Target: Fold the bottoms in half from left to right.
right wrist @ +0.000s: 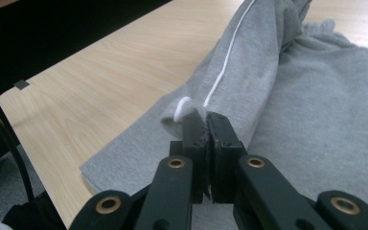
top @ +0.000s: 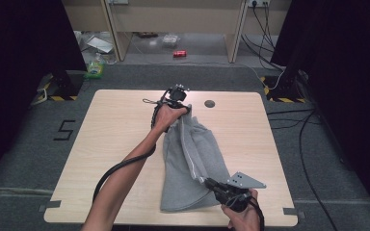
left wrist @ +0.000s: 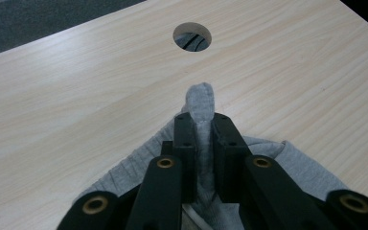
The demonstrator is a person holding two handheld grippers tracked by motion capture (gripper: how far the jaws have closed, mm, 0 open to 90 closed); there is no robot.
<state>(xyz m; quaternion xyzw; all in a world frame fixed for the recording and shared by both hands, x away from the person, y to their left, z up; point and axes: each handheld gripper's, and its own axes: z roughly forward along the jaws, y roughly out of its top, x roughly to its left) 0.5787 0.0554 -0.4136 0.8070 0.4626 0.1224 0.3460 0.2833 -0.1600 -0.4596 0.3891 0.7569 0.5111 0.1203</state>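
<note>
A grey garment with a white stripe (top: 192,163) lies lengthwise on the wooden table (top: 111,139). My left gripper (top: 183,107) holds the far end of it, near the table's back edge. In the left gripper view its jaws are shut on a fold of the grey garment (left wrist: 202,103), which pokes out beyond the left gripper (left wrist: 203,122). My right gripper (top: 208,182) is at the near right, shut on the garment's edge. In the right gripper view the right gripper (right wrist: 205,122) pinches the grey garment (right wrist: 287,96) by the white stripe (right wrist: 223,72), and the cloth stretches up and away from it.
A round cable hole (top: 210,103) is cut into the table near the back edge, just right of the left gripper; it is the cable hole (left wrist: 192,37) ahead of the jaws. Behind the table there are desk legs, cables and a red can (top: 179,53) on the floor.
</note>
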